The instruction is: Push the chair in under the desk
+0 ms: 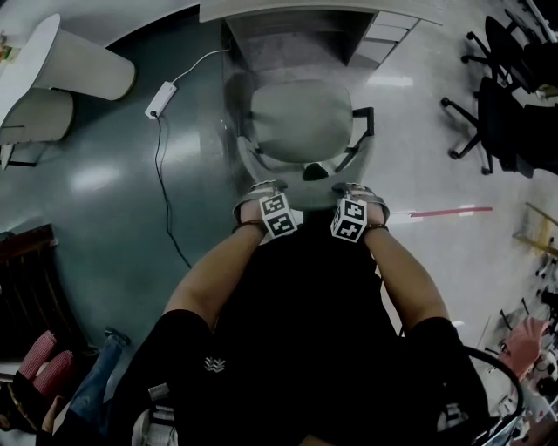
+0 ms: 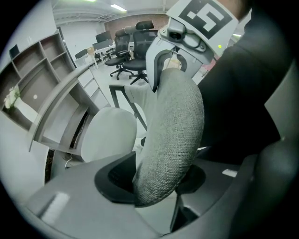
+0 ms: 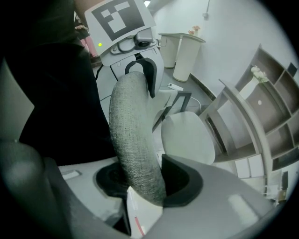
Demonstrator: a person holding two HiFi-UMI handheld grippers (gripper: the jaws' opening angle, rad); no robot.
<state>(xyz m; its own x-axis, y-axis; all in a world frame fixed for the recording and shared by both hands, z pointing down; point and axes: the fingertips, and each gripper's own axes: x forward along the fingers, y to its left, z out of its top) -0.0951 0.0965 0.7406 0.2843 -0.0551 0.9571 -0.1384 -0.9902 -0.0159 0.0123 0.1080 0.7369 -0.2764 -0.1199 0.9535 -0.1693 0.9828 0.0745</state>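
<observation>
While we held the chair (image 1: 301, 122) by the top of its backrest (image 2: 170, 135), the left gripper (image 2: 155, 181) and the right gripper (image 3: 148, 183) each had its jaws pinching that padded fabric edge. The edge ran crosswise from one gripper to the other, so its long axis lay square to the push. Neither gripper was nearer; they sat side by side on it, close together. The seat (image 1: 296, 109) lay just ahead of and below both grippers. The desk (image 1: 288, 9) stood straight beyond it, with its opening facing us. We judged the seat to be only at the mouth of that opening, so an even forward push from both grippers was still needed.
</observation>
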